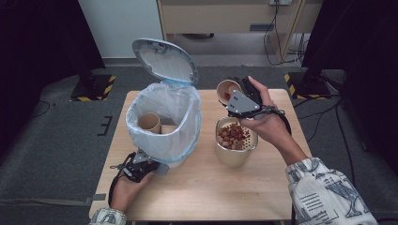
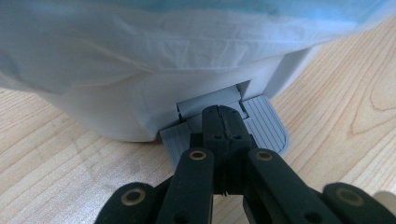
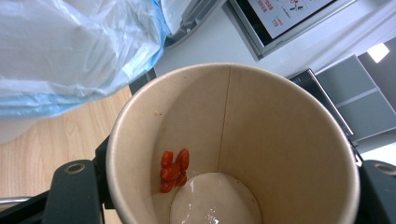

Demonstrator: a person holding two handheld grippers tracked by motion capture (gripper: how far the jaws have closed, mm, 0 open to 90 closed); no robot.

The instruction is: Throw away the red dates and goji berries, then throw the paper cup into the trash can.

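We have the cup (image 3: pixel 233 144) gripped in our right gripper (image 1: pixel 242 101), jaws clamped on its sides, upper centre of the high view, tipped so its mouth faces us. Inside, a few red berries (image 3: pixel 173 170) cling to the wall near the wet bottom; the rest looks emptied out. Just below it sits the bowl (image 1: pixel 236 152), heaped with nuts and red bits, so we judge the pouring nearly done. Left of centre, the bin (image 1: pixel 164 117) stands with its lid (image 1: pixel 164 60) up, another cup (image 1: pixel 149 123) already lying in the bag. Our left gripper (image 2: pixel 223 122), jaws shut with nothing between them, presses the pedal (image 2: pixel 266 123) at the bin's foot. Left to do, we reckon: shake those last berries loose, then drop this cup in.
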